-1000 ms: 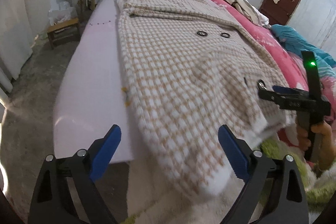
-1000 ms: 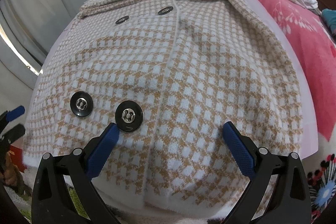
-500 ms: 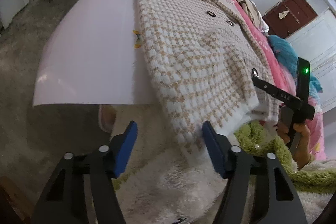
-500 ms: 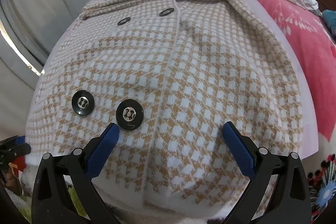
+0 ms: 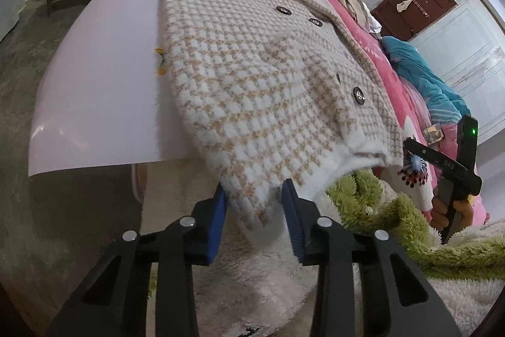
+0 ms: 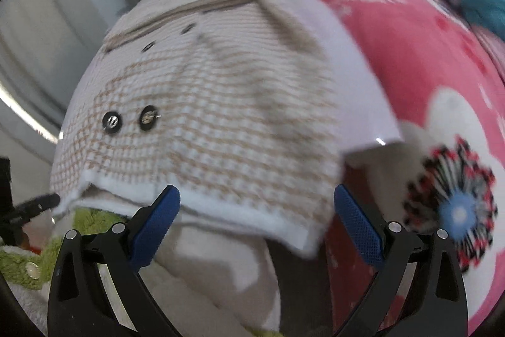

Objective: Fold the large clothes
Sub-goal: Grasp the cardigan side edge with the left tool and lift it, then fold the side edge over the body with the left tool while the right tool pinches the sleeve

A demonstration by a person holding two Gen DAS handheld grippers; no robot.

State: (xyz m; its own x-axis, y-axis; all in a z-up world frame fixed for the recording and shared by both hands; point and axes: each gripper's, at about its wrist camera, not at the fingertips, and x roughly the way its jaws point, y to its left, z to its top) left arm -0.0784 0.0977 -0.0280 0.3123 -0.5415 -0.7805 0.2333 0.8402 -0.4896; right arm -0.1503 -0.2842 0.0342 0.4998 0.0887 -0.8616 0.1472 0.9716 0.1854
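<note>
Currently the left gripper (image 5: 254,212) points at the coat's (image 5: 262,75) near-left hem corner; its jaws bracket that corner, narrowed but not pressed together. The right gripper (image 6: 257,221) is spread wide just short of the near hem. The coat lies flat on a pink board (image 5: 101,78). Only the left view shows the right hand (image 5: 454,209); the right view is blurred.

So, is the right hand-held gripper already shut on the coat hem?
No, the right hand-held gripper is wide open, its pads apart below the coat hem.
</note>
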